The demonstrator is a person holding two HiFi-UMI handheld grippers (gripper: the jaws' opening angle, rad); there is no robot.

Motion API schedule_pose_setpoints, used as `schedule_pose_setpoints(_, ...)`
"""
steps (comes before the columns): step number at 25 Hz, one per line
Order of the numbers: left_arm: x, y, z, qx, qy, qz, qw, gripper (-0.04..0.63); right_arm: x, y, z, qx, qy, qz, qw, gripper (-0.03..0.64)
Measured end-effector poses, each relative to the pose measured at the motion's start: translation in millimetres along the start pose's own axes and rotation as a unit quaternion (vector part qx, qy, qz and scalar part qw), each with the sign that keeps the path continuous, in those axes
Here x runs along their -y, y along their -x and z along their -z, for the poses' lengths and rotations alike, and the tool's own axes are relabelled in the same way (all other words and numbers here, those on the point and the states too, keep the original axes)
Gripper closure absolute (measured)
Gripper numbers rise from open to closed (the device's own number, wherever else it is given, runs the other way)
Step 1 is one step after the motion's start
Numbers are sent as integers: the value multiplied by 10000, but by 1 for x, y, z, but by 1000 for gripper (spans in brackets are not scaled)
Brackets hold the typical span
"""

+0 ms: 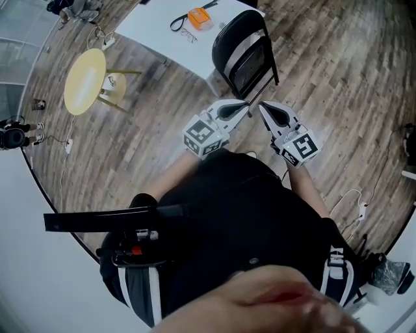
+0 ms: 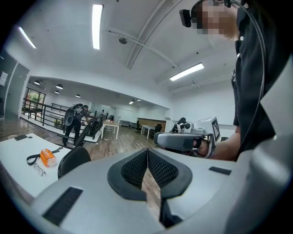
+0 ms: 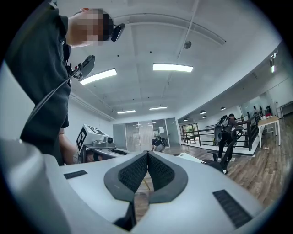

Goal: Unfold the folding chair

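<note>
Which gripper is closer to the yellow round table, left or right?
Left. In the head view the yellow round table stands far off to the left of both; the left gripper is on that side, the right gripper beyond it.

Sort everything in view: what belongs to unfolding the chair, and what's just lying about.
Job: folding chair; left gripper and right gripper, both shut and empty.
Lying about: white table, orange object, glasses, yellow round table.
</note>
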State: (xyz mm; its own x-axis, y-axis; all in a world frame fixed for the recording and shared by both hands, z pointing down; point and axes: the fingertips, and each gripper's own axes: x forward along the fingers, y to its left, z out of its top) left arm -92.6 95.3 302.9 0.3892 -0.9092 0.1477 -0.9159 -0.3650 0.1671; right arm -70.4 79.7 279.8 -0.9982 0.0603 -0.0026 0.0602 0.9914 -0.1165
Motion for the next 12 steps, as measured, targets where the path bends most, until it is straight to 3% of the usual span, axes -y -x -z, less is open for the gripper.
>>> schedule_pose_setpoints(8,-16,-18,2,-73,36,8,10000,591,27,-11,1,13,-100,34,9999,609)
schedule_pose_setpoints(12,-37,-33,4,-83,68,206,9997,591,48,-26,6,-58,-163,214,9996,609)
